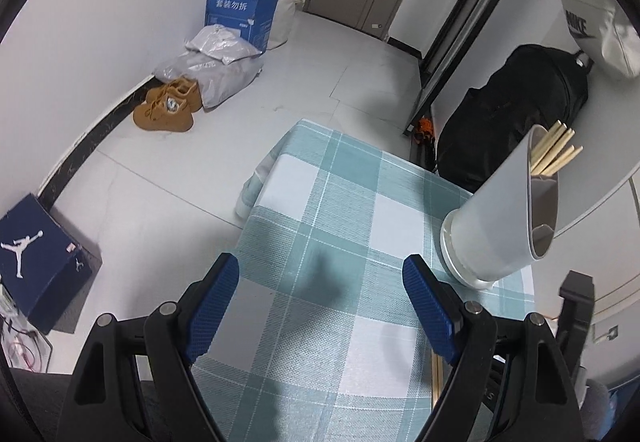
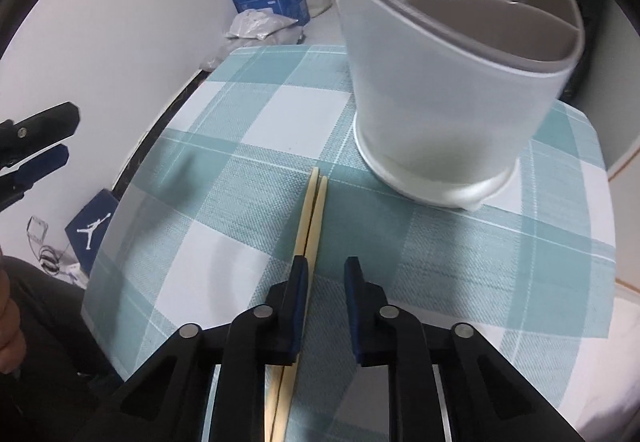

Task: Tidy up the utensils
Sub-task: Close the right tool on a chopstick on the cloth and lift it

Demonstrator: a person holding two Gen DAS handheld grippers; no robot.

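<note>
A white divided utensil holder (image 1: 500, 218) stands at the table's right side, with several wooden chopsticks (image 1: 556, 152) in its far compartment. In the right wrist view the holder (image 2: 440, 102) is close ahead. A pair of wooden chopsticks (image 2: 314, 210) lies on the checked cloth, running under my right gripper (image 2: 326, 266). The right jaws are open a little, with the left pad beside the chopsticks. My left gripper (image 1: 320, 266) is open wide and empty above the cloth, left of the holder.
The teal and white checked tablecloth (image 1: 320, 210) covers a small table. On the floor are a blue Jordan shoebox (image 1: 36, 254), brown boots (image 1: 168, 106), grey bags and a blue carton (image 1: 240, 16). A black backpack (image 1: 516, 110) sits behind the holder.
</note>
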